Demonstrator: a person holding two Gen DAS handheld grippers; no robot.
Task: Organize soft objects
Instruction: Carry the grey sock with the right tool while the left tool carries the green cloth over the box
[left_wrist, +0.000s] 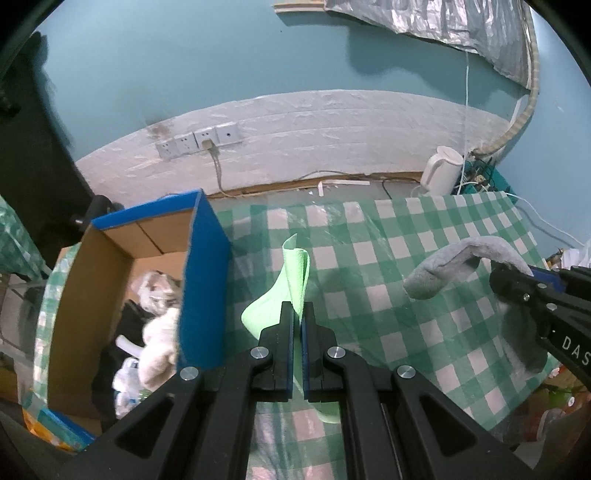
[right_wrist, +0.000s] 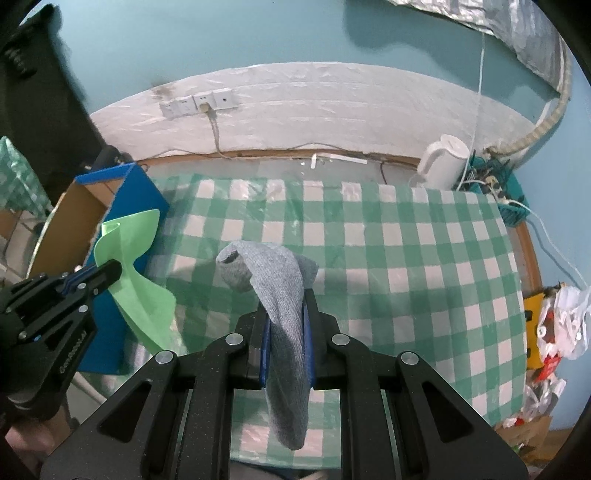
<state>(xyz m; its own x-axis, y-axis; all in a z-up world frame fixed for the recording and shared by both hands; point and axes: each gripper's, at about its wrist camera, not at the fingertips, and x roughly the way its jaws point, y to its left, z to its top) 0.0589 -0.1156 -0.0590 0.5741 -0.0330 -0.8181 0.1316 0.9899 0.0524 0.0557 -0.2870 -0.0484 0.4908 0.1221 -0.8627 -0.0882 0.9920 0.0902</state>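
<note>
My left gripper (left_wrist: 297, 310) is shut on a light green cloth (left_wrist: 291, 280), which curls up above the fingertips and hangs below them, lifted off the table. In the right wrist view the same green cloth (right_wrist: 136, 280) droops from the left gripper (right_wrist: 110, 269) beside the box. My right gripper (right_wrist: 286, 299) is shut on a grey sock (right_wrist: 280, 295); its open cuff folds forward over the fingertips and its toe dangles below. From the left wrist view the grey sock (left_wrist: 454, 266) hangs from the right gripper (left_wrist: 496, 278) at the right.
An open cardboard box with blue sides (left_wrist: 203, 280) stands at the left of the green checked tablecloth (left_wrist: 369, 258) and holds white plush items (left_wrist: 159, 332). A white kettle (right_wrist: 441, 162) and cables sit at the far right corner. Bags lie on the floor right of the table.
</note>
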